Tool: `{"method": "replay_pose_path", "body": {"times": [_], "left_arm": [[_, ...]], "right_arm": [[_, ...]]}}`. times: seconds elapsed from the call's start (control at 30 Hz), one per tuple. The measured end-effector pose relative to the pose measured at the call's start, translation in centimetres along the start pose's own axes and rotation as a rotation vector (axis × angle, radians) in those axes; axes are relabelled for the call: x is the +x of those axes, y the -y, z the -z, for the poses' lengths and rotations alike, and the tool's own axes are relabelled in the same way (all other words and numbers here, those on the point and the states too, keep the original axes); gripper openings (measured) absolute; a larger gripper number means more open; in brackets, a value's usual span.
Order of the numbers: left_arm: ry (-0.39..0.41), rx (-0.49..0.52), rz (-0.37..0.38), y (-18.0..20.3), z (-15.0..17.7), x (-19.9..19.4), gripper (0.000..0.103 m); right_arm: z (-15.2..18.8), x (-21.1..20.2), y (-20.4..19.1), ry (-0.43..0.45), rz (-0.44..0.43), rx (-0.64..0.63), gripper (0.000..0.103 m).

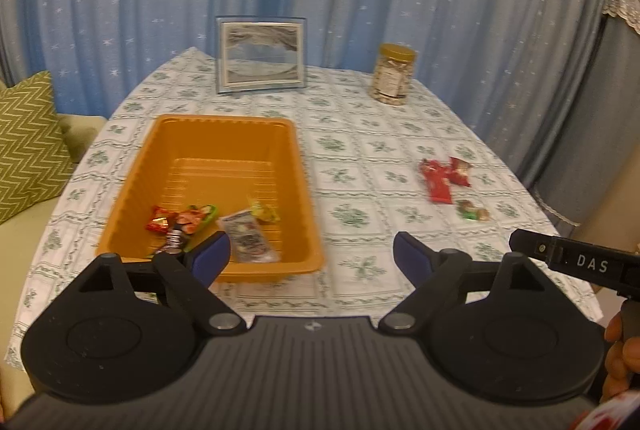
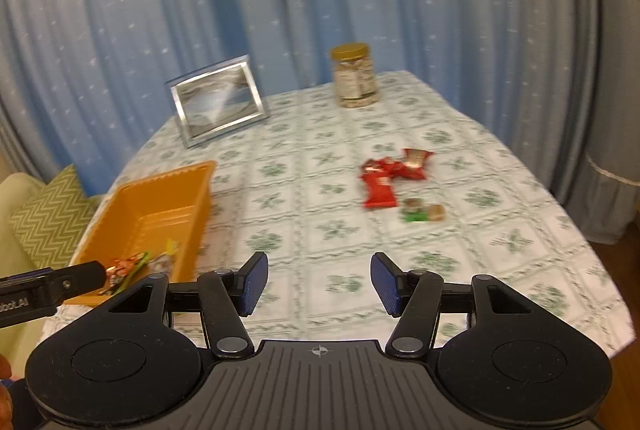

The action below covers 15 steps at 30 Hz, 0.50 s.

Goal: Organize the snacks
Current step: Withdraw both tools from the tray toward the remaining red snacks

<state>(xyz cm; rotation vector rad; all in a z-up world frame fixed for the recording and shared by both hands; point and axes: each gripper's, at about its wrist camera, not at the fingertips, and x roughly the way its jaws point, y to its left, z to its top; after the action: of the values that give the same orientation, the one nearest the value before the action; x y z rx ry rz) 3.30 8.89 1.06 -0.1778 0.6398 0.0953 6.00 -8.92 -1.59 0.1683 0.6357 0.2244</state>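
Observation:
An orange tray [image 1: 304,166] [image 2: 132,198] lies on the left of the table and holds several wrapped snacks [image 1: 244,238] [image 2: 128,266] at its near end. Loose on the cloth to the right lie red snack packets [image 1: 442,178] [image 2: 384,182] and small wrapped candies [image 1: 474,211] [image 2: 424,212]. My left gripper [image 1: 311,256] is open and empty, hovering over the tray's near right corner. My right gripper [image 2: 318,282] is open and empty above the bare cloth, short of the red packets. Each gripper's body shows at the edge of the other's view.
A picture frame [image 1: 261,55] [image 2: 218,98] and a gold-lidded jar [image 1: 393,75] [image 2: 355,75] stand at the table's far side before blue curtains. A green zigzag cushion [image 1: 28,138] [image 2: 52,214] lies on a sofa to the left. The table [image 1: 360,134] has a floral cloth.

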Motion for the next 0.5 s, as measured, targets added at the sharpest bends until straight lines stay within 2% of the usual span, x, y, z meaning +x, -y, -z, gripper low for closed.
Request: {"method": "replay_pose_path", "body": {"times": [0.2,0.5], "left_arm": [[-0.006,0.021,0.031,2.3,0.0,-0.1,0.094],[-0.01,0.045,0.036,3.9,0.1,0.0,0.098]], "right_arm": [[-0.1,-1.2,2.1,0.015,0.041,0.044,0.058],[-0.3,-1.8,4.1,0.018,0.08,0.083,0.058]]}}
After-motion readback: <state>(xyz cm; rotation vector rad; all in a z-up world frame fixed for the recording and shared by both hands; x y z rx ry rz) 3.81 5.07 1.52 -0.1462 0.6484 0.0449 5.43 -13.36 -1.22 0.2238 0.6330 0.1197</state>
